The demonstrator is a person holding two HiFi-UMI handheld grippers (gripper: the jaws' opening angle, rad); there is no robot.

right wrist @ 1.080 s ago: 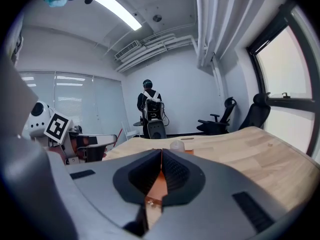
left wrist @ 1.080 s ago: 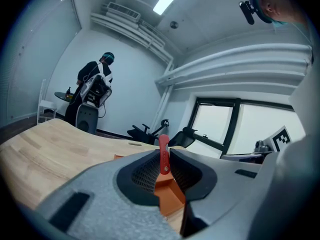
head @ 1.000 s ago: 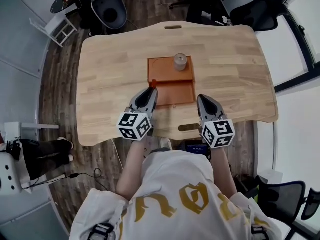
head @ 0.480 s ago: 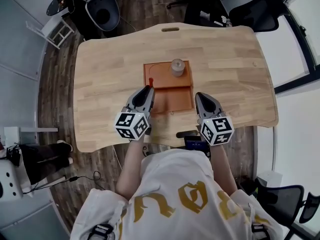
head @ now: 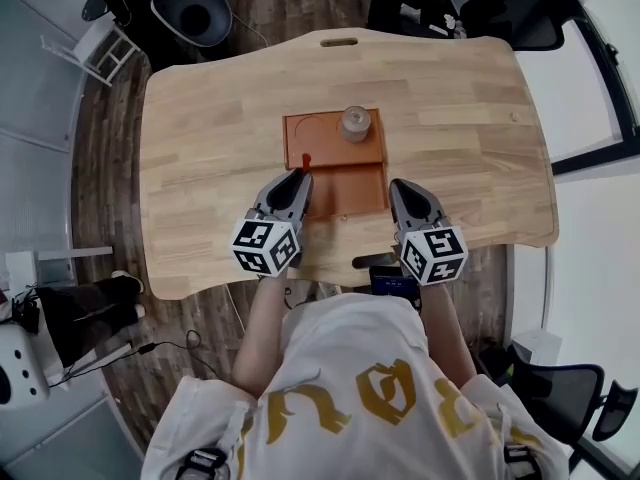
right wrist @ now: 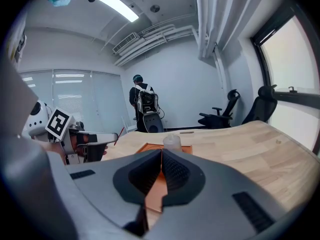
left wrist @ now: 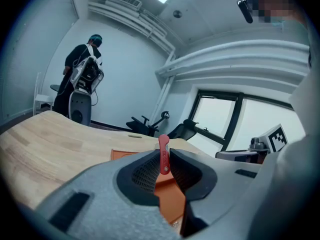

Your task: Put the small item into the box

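An orange box [head: 350, 190] lies open in the middle of the wooden table [head: 210, 148], its flat lid part [head: 315, 138] on the far side. A small grey jar [head: 354, 123] stands on that far part. My left gripper [head: 300, 175] is shut on a small red item [head: 305, 160], which stands upright between the jaws [left wrist: 163, 154] over the box's left edge. My right gripper [head: 399, 185] is shut and empty at the box's near right corner. In the right gripper view [right wrist: 161, 161] the jar [right wrist: 171, 140] sits straight ahead.
The near table edge [head: 330, 273] runs just under both grippers. Office chairs [head: 515, 13] and a stool [head: 190, 3] ring the far side. A person with a backpack [right wrist: 142, 101] stands beyond the table by the wall.
The head view has shifted slightly. Both grippers keep almost the same places by the box, the left still holding the red item.
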